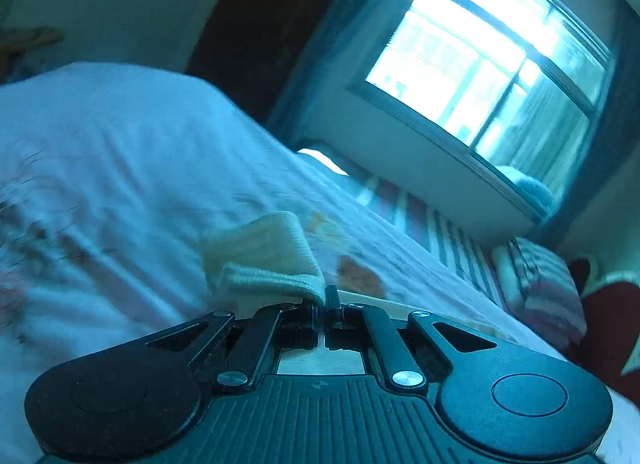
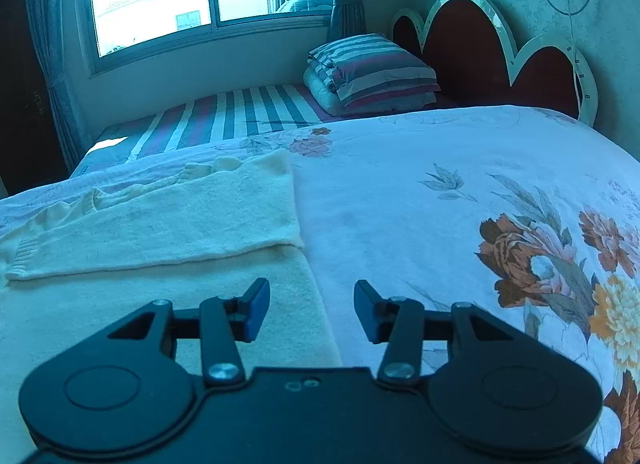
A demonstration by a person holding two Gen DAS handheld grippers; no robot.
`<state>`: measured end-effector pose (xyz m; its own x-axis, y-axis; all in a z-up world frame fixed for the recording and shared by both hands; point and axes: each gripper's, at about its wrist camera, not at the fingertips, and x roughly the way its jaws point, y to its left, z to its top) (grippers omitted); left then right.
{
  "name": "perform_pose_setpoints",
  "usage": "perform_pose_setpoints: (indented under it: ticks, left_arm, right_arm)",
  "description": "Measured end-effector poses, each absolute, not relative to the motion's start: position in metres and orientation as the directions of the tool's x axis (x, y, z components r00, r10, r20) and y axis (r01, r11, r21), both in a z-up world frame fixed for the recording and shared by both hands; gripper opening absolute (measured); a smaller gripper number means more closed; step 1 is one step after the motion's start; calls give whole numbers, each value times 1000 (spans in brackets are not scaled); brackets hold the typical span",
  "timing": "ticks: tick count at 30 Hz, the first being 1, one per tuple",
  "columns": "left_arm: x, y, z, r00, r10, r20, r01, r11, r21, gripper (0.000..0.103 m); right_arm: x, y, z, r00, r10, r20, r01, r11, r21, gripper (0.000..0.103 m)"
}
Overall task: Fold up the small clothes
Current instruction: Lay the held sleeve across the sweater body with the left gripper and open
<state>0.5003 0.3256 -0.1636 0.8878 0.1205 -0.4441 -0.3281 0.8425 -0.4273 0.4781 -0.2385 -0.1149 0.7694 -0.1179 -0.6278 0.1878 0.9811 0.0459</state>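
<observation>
Now left hand-held gripper (image 1: 325,306) pinches sweater (image 2: 160,215); right hand-held gripper (image 2: 311,310) gapes.

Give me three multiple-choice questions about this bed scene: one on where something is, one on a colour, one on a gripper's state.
1. Where does the folded striped bedding lie?
A. by the headboard
B. on the floor
C. on the sweater

2. What colour is the sweater?
A. black
B. cream
C. red

3. How is the left gripper?
A. wide open
B. out of view
C. shut on the sweater's cuff

Answers: 1 A, it sits next to the headboard under the window; 2 B, the knit is pale cream; 3 C, the jaws pinch ribbed cloth.
</observation>
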Motion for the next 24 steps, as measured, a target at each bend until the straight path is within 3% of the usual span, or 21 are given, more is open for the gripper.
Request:
perform_pose_setpoints:
  ticks: [4,8,21,23,24]
  left_arm:
    - [551,228,-145,882,-11,-471,-150,941,-303,2]
    - [588,142,-149,845,-68,-531,-69,970,-235,2]
    - [585,-51,-159,785,-176,-594,123,984,-129,3]
    - [584,-67,-160,778,-182,-601,146,983,-109,33]
    - [578,-71,-155,790,-217,-574,178,976,-124,69]
  right_arm:
    - [481,-253,-114,776,-114,-620,190,980,58,47]
    - [481,-270,-111,782,-116,-613,194,979,62,47]
    - [488,-325,-110,778,-117,-617,229,968,106,48]
    - [490,-326,-110,778,-107,-620,225,968,115,48]
    - [492,-326,-110,779,-98,-620,219,968,122,48]
